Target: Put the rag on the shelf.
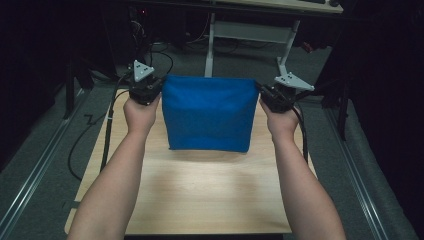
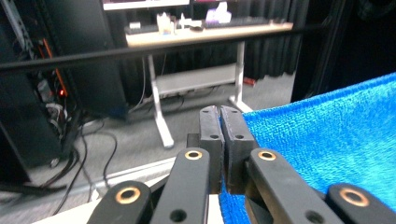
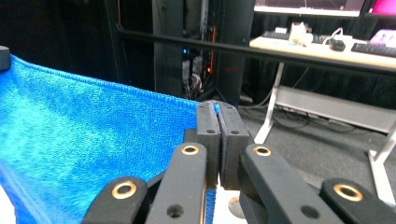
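Blue cloth [image 1: 207, 120] is held stretched above the far half of the table [image 1: 200, 195], lower edge hanging near or on the wood; contact cannot be told. Left gripper [image 1: 150, 86] is clamped fully on the cloth's top left corner, right gripper [image 1: 270, 93] likewise on the top right corner; a sliver of blue is seen between the right jaws. Step judged: cloth lifted and spread taut, ready for laying or folding. The next move calls for both hands travelling together, tension kept even, grips not released until the cloth is down.
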A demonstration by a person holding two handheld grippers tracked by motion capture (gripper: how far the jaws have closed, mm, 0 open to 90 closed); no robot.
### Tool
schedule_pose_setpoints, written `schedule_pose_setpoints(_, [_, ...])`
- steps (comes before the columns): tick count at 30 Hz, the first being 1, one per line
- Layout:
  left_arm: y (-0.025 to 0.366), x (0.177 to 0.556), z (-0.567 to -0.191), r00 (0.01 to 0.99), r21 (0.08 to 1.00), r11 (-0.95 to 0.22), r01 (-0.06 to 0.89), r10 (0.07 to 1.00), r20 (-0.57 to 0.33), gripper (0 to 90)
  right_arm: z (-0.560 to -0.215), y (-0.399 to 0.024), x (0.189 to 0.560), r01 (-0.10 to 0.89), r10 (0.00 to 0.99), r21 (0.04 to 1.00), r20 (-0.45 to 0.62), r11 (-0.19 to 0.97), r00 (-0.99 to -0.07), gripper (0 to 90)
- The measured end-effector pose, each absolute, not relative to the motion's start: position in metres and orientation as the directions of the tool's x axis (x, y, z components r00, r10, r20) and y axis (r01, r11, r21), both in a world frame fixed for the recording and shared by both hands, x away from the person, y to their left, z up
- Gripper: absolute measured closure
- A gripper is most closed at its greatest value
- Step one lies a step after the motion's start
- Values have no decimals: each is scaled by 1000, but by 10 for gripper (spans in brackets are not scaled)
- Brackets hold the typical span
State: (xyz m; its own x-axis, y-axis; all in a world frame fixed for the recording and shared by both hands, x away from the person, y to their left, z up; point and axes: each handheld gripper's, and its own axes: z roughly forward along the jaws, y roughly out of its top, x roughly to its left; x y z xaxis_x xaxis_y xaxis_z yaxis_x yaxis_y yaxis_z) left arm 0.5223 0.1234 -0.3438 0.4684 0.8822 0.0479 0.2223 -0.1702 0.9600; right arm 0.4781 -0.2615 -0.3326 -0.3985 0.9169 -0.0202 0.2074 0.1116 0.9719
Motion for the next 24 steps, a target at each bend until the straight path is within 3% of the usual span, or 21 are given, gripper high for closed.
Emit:
schedule_pose_setpoints(10, [126, 528, -390, 477, 921, -190, 339, 879, 6, 886, -381, -260, 494, 334, 916, 934, 20, 125, -400, 895])
schedule_pose_setpoints(24, [124, 521, -443, 511, 882, -188, 432, 857, -68, 886, -417, -259, 491, 398, 914, 904, 22, 155, -406, 895])
